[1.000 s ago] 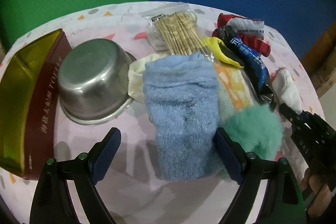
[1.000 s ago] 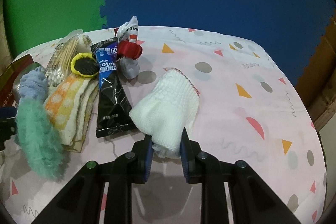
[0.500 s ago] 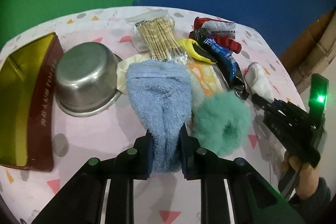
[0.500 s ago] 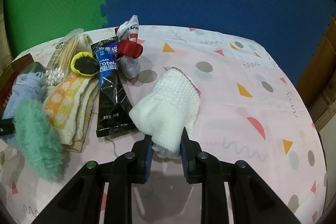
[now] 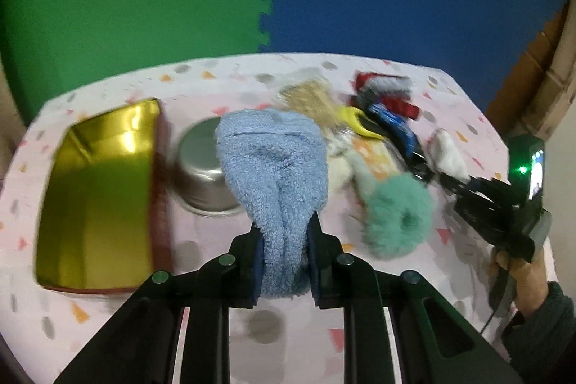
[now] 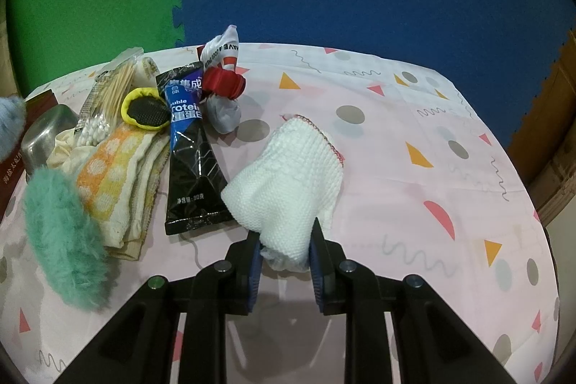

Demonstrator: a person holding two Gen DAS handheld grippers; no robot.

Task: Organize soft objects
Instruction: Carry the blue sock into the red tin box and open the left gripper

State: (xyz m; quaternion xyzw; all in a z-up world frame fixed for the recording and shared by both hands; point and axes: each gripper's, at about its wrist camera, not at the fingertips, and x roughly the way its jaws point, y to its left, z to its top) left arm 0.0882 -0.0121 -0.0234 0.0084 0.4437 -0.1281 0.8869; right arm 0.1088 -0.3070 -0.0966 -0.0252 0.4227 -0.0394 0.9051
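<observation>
My left gripper (image 5: 284,258) is shut on a light blue fluffy towel (image 5: 273,164) and holds it lifted above the table, in front of the steel bowl (image 5: 205,182). My right gripper (image 6: 284,258) is shut on a white knitted cloth (image 6: 291,179) that rests on the table; it also shows in the left wrist view (image 5: 448,157). A teal fluffy scrunchie (image 6: 63,240) lies left of an orange-and-cream folded cloth (image 6: 115,182). A red-and-white sock bundle (image 6: 223,85) lies at the back.
A gold-lined red box (image 5: 100,197) stands open at the left, next to the bowl. A black protein sachet (image 6: 190,150), a yellow-rimmed sponge (image 6: 144,110) and a bag of cotton swabs (image 6: 108,96) lie among the cloths. The patterned tablecloth (image 6: 432,189) covers the table.
My left gripper closed on the blue towel and lifted it up and toward the left, over the bowl and box side. My right gripper stayed shut on the white cloth.
</observation>
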